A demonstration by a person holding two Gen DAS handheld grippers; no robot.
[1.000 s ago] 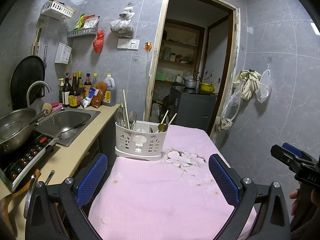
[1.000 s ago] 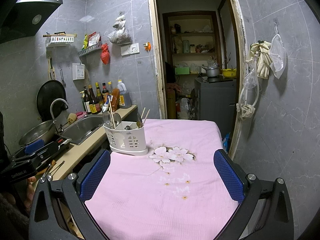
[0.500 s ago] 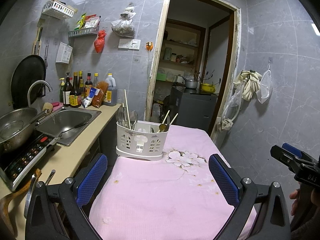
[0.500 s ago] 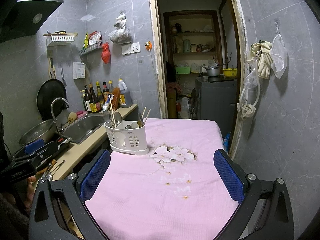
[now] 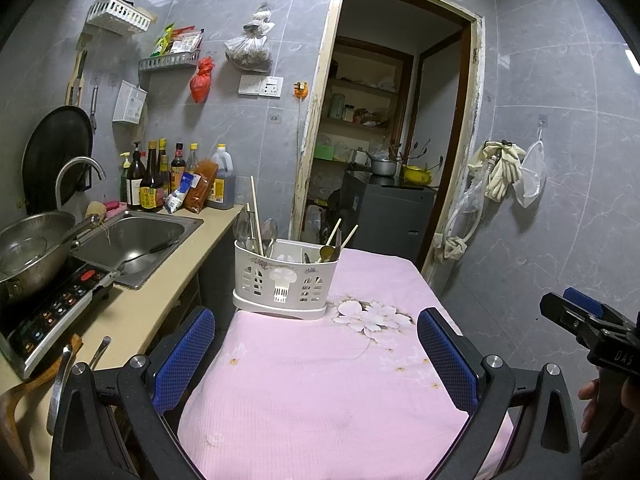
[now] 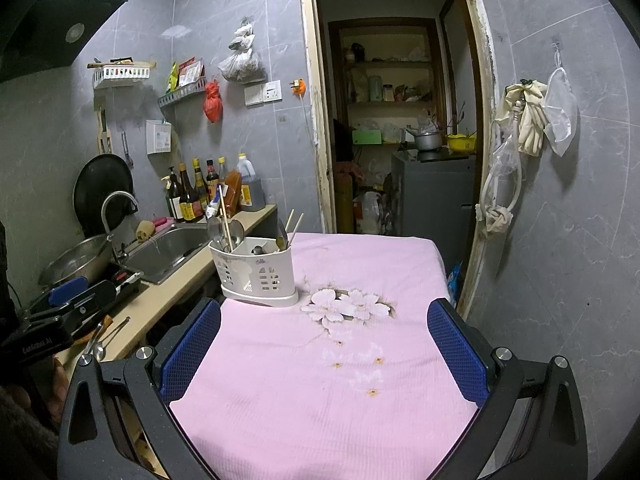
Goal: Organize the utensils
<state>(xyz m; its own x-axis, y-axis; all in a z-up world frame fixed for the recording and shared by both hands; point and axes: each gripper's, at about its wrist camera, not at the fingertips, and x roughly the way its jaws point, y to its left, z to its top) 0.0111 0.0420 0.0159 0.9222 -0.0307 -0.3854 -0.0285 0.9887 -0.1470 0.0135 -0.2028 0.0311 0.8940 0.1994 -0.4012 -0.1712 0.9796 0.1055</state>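
A white slotted utensil caddy (image 5: 285, 280) (image 6: 256, 272) stands on the pink flowered tablecloth (image 5: 332, 384) (image 6: 332, 380), holding chopsticks (image 5: 256, 216), spoons (image 5: 272, 228) and other cutlery upright. My left gripper (image 5: 316, 356) hovers open above the near end of the table, its blue pads wide apart and empty. My right gripper (image 6: 324, 344) is also open and empty, a little further back. Each gripper shows at the edge of the other's view: the right gripper (image 5: 584, 320) at the right and the left gripper (image 6: 68, 300) at the left. A spoon (image 6: 94, 344) lies on the counter at left.
A beige counter (image 5: 132, 316) runs along the left with a steel sink (image 5: 140, 240), a metal bowl (image 5: 32, 248) on an induction cooker (image 5: 52, 308), and sauce bottles (image 5: 160, 184). A doorway (image 5: 384, 140) opens behind the table. Gloves and bags (image 5: 504, 168) hang on the right wall.
Both views have drifted slightly; the caddy sits a touch nearer in frame. Both grippers stay open and empty.
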